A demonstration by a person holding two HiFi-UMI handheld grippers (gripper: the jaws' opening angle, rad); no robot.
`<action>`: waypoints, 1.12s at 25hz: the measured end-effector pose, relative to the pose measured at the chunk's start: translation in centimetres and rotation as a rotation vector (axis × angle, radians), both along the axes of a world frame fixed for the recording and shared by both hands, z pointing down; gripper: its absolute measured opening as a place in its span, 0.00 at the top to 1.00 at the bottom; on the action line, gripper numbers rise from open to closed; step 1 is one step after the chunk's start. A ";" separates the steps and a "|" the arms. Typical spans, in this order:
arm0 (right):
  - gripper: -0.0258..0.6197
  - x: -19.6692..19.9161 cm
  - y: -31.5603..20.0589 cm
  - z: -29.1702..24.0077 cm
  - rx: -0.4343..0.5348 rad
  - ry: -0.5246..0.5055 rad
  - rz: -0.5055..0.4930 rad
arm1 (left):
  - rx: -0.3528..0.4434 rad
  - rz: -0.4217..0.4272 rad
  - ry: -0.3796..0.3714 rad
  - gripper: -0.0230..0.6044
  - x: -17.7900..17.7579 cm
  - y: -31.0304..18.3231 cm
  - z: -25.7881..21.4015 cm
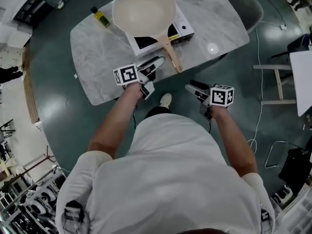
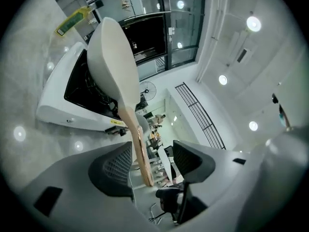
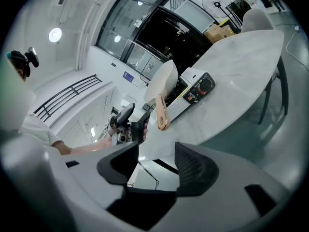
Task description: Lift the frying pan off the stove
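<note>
A cream frying pan (image 1: 144, 9) with a wooden handle (image 1: 173, 58) sits on a white induction stove (image 1: 181, 32) on the marble table (image 1: 97, 57). My left gripper (image 1: 157, 64) hovers over the table's near edge, just left of the handle, and is open. In the left gripper view the handle's end (image 2: 141, 153) shows in the gap between the jaws, and the pads do not touch it. My right gripper (image 1: 191, 87) is open and empty, off the table's front edge, nearer to me than the handle. It looks at the pan (image 3: 161, 83) and the left gripper (image 3: 126, 122).
A small bottle with a yellow label (image 1: 101, 16) lies on the table behind and left of the stove. A grey chair (image 1: 248, 6) stands at the far right end of the table. A wooden frame (image 1: 278, 84) and a white tabletop (image 1: 302, 77) are to the right, with a cable (image 1: 258, 126) on the floor.
</note>
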State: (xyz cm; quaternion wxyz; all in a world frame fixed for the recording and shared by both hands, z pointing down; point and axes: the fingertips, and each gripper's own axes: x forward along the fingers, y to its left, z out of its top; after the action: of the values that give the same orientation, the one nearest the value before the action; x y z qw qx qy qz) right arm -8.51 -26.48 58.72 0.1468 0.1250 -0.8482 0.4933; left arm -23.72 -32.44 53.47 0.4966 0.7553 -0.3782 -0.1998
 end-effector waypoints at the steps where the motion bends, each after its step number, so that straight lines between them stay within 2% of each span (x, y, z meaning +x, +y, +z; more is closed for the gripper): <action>1: 0.59 -0.6 -1.0 0.5 -0.012 -0.001 0.009 | -0.014 -0.002 0.021 0.56 -0.5 -1.3 0.6; 4: 0.56 -2.3 -3.3 1.3 -0.043 -0.011 0.030 | -0.060 -0.006 0.094 0.54 -1.4 -4.7 2.2; 11: 0.56 -5.0 -4.7 1.0 -0.141 -0.099 0.048 | -0.095 -0.023 0.180 0.53 -2.3 -9.9 3.6; 15: 0.63 -6.8 -5.2 0.2 -0.172 -0.182 0.061 | -0.095 -0.032 0.253 0.53 -2.5 -12.2 3.6; 18: 0.73 -7.4 -5.6 -0.1 -0.201 -0.220 0.101 | -0.111 -0.039 0.296 0.54 -2.4 -13.5 3.7; 19: 0.74 -7.4 -5.7 0.0 -0.211 -0.222 0.117 | -0.115 -0.046 0.301 0.55 -2.5 -13.8 3.9; 21: 0.77 -7.4 -5.9 0.2 -0.223 -0.219 0.149 | -0.116 -0.059 0.299 0.65 -2.6 -14.4 4.0; 23: 0.78 -7.1 -6.0 0.3 -0.235 -0.224 0.178 | -0.105 -0.062 0.284 0.70 -2.5 -14.6 3.9; 28: 0.77 -7.1 -5.7 -0.8 -0.234 -0.266 0.191 | -0.060 -0.042 0.213 0.73 -2.2 -14.4 3.0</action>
State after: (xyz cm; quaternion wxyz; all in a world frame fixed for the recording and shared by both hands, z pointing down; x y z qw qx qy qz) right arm -15.63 -32.20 57.91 -0.0005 0.1209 -0.7811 0.6125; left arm -25.92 -46.84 56.46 0.5520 0.7064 -0.3451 -0.2778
